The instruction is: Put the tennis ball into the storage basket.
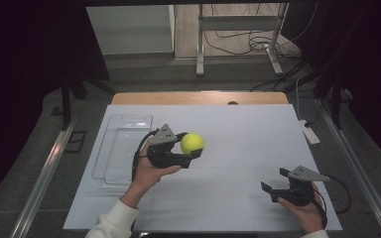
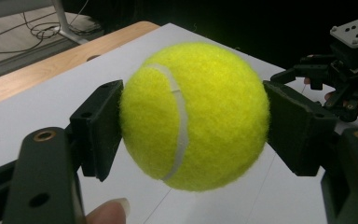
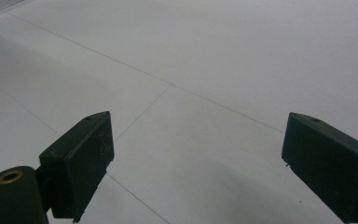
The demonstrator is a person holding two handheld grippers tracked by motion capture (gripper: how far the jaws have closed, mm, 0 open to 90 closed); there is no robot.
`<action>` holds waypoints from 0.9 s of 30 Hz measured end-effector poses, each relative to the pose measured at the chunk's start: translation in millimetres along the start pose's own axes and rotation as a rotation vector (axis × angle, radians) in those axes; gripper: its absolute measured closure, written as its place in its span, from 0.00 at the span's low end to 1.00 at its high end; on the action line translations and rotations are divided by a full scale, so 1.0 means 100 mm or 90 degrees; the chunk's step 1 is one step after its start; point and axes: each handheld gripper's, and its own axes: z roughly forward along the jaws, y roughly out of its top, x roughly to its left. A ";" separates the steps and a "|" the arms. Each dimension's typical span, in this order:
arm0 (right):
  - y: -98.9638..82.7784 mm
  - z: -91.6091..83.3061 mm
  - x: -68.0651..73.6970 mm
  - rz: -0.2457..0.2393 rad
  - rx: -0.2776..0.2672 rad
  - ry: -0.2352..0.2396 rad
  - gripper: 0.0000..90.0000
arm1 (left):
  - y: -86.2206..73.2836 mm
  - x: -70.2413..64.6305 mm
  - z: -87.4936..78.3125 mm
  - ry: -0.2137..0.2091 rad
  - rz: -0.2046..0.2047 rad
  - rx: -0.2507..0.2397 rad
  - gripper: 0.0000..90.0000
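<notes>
From above, the left gripper [image 1: 188, 148] is held up over the white sheet [image 1: 238, 148] that covers the table, its jaws clamped on a yellow tennis ball [image 1: 192, 143]; the left hand [image 1: 151, 171] grips it from beneath, a white sleeve [image 1: 113, 222] trailing to the bottom edge; just to the left of that hand lies a clear plastic tray [image 1: 121, 148] on the sheet; well apart, near the front right corner, the right gripper [image 1: 274, 184] sits low in the right hand [image 1: 307, 210] with its jaws apart and nothing between them; a strip of wooden table edge [image 1: 198, 97] shows beyond the sheet.

In the left gripper view the tennis ball [image 2: 195, 115] is pressed between the two black pads, one touching each side, its white seam curving down the front; a fingertip [image 2: 109, 212] shows at the bottom; the other gripper [image 2: 340, 79] sits farther off at the right.

In the right gripper view the right gripper [image 3: 196, 158] has its jaws spread wide over the white sheet [image 3: 205, 70], thin lines crossing its surface.
</notes>
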 end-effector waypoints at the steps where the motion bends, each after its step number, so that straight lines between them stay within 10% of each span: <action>1: 0.00 0.00 0.00 0.000 0.000 0.000 0.10 | 0.00 0.01 -0.01 0.002 -0.001 -0.002 0.29; 27: 0.06 0.00 0.08 -0.011 -0.018 0.019 0.10 | 0.01 0.17 -0.24 0.045 -0.016 -0.028 0.29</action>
